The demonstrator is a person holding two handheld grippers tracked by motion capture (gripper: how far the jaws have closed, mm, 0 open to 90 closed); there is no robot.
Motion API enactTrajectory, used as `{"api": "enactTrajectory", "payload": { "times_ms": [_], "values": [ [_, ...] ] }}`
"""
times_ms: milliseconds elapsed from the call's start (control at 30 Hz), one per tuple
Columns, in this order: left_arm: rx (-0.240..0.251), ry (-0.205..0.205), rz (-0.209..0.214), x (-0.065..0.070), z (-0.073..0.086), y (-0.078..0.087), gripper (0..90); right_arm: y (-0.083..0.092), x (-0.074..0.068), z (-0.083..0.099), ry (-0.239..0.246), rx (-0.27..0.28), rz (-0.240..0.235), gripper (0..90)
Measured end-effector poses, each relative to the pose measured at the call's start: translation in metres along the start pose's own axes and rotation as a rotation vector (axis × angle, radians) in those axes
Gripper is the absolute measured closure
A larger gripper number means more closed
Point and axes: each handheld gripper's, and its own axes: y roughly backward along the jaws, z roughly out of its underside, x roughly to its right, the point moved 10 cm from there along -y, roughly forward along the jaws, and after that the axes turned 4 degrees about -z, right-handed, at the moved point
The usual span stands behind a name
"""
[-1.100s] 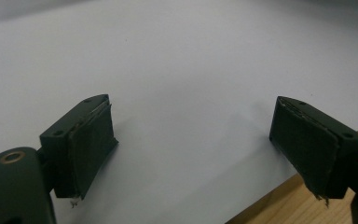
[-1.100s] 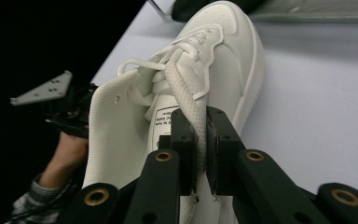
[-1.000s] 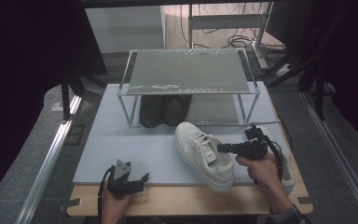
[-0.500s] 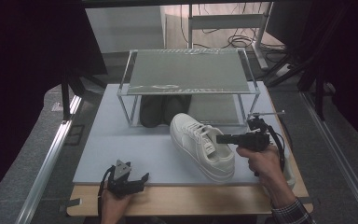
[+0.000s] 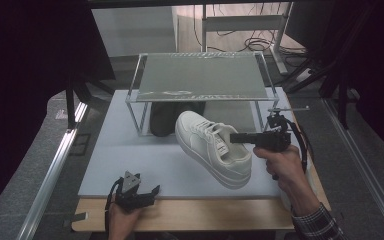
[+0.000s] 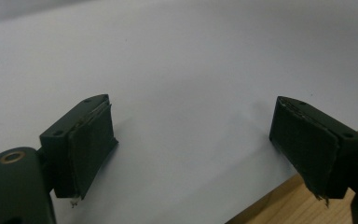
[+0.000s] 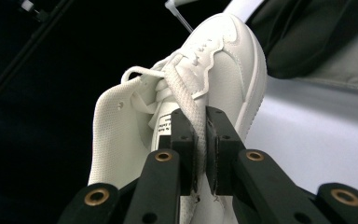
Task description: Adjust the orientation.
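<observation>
A white sneaker [image 5: 212, 147] hangs above the pale mat, toe toward the rack, heel toward the front. My right gripper [image 5: 236, 138] is shut on the sneaker's side wall by the opening. In the right gripper view the jaws pinch the white sneaker [image 7: 205, 88] at its collar, with my right gripper [image 7: 200, 154] pointing along the laces. My left gripper [image 5: 141, 192] rests at the mat's front edge, jaws wide. The left gripper view has my left gripper [image 6: 196, 149] open over bare mat, nothing between the pads. A dark shoe [image 5: 166, 117] sits under the rack.
A clear shelf rack [image 5: 200, 77] on metal legs stands at the back of the pale mat [image 5: 130, 160]. The wooden table edge [image 5: 195, 215] runs along the front. Metal rails [image 5: 55, 165] flank the table. Cables lie on the floor behind.
My right gripper has lifted the white sneaker off the mat and carried it slightly toward the rack. The left gripper has stayed where it was.
</observation>
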Motion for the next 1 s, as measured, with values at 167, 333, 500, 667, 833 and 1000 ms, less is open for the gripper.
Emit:
{"api": "enactTrajectory", "payload": {
  "times_ms": [167,333,500,667,833,1000],
  "values": [
    [-0.001,0.000,0.000,0.000,0.000,0.000,13.4,0.002,-0.009,-0.012,0.006,0.013,-0.015,82.7],
    [-0.001,0.000,0.000,0.000,0.000,0.000,13.4,0.006,-0.019,-0.025,0.013,0.032,-0.027,82.6],
    [0.000,0.001,0.001,0.000,0.000,0.000,13.4,0.009,-0.028,-0.039,0.010,0.053,-0.040,82.6],
    [0.000,0.002,0.001,0.000,0.000,0.000,13.4,0.008,-0.029,-0.051,0.009,0.074,-0.036,82.7],
    [0.000,0.001,0.001,0.000,0.000,0.000,13.3,0.005,-0.025,-0.064,-0.004,0.099,-0.015,82.7],
    [-0.002,-0.003,0.001,0.000,0.000,0.000,13.3,0.000,-0.019,-0.076,-0.010,0.122,0.018,82.6]
  ]
}}
